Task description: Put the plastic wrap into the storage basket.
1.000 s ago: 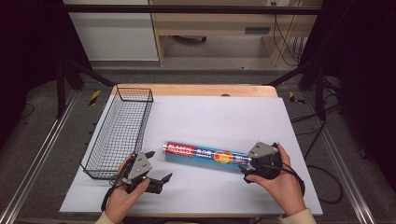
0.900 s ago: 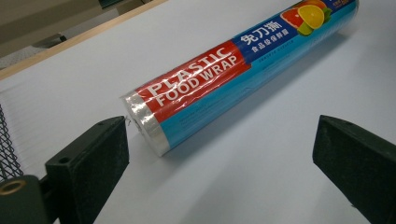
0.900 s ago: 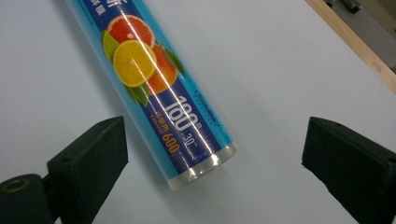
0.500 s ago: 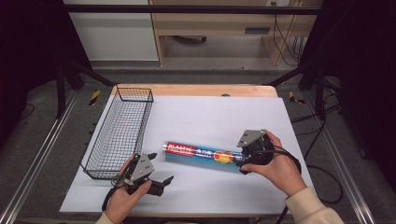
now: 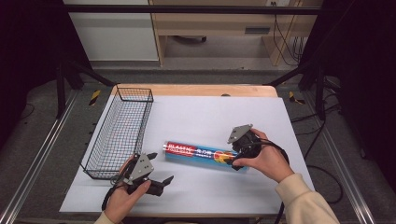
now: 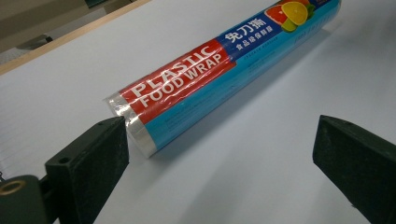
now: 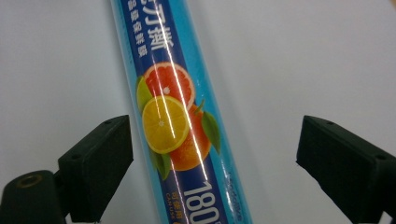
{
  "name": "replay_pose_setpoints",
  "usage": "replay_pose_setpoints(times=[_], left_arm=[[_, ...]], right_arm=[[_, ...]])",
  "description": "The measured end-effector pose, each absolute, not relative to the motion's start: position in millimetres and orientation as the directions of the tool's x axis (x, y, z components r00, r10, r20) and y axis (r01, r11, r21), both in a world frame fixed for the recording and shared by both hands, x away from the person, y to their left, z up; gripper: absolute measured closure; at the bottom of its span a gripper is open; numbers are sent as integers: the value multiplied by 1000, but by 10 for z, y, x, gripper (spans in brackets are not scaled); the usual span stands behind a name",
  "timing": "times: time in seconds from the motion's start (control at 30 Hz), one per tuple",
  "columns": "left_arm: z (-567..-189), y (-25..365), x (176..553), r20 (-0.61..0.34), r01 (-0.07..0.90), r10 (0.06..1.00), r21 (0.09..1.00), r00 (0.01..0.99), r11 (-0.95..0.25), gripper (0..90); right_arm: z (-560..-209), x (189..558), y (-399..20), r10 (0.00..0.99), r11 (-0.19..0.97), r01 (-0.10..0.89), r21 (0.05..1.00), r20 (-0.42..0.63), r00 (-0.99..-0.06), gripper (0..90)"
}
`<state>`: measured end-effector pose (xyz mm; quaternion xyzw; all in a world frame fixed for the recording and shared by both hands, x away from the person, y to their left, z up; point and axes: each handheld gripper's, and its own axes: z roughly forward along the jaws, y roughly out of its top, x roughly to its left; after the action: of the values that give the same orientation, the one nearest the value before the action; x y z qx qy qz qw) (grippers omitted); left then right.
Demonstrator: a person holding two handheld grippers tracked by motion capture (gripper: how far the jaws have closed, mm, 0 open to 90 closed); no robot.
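I am holding both my grippers, left point(image 5: 158, 173) and right point(image 5: 232, 156), wide apart beside one plastic wrap roll point(image 5: 201, 152), one wire basket point(image 5: 120, 133) sitting along the table's point(image 5: 196, 112) left edge.

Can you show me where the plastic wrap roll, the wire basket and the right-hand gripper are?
plastic wrap roll point(image 5: 198, 151): high view, middle of its label.
wire basket point(image 5: 122, 132): high view, mesh floor.
right gripper point(image 5: 232, 158): high view, between its fingertips.

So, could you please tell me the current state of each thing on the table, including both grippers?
Plastic wrap roll: lying flat on the table, sealed in film, not gripped.
Wire basket: upright, empty.
Left gripper: open, aimed at the roll's red end.
Right gripper: open, jaws either side of the roll's fruit-printed end.
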<state>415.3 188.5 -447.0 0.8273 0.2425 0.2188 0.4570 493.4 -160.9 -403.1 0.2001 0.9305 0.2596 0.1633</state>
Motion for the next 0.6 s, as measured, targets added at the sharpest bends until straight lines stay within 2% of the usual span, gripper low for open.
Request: replay_pose_setpoints(times=[0.17,0.6], left_arm=[[-4477,1869,4148,139,201,591,858,794,-472,38],[-4486,1853,4143,140,202,580,851,802,-484,38]], right_arm=[[-4202,5018,-1524,411,814,271,514,-179,-894,100],[-4344,5111,-1401,363,838,260,481,-136,-922,115]])
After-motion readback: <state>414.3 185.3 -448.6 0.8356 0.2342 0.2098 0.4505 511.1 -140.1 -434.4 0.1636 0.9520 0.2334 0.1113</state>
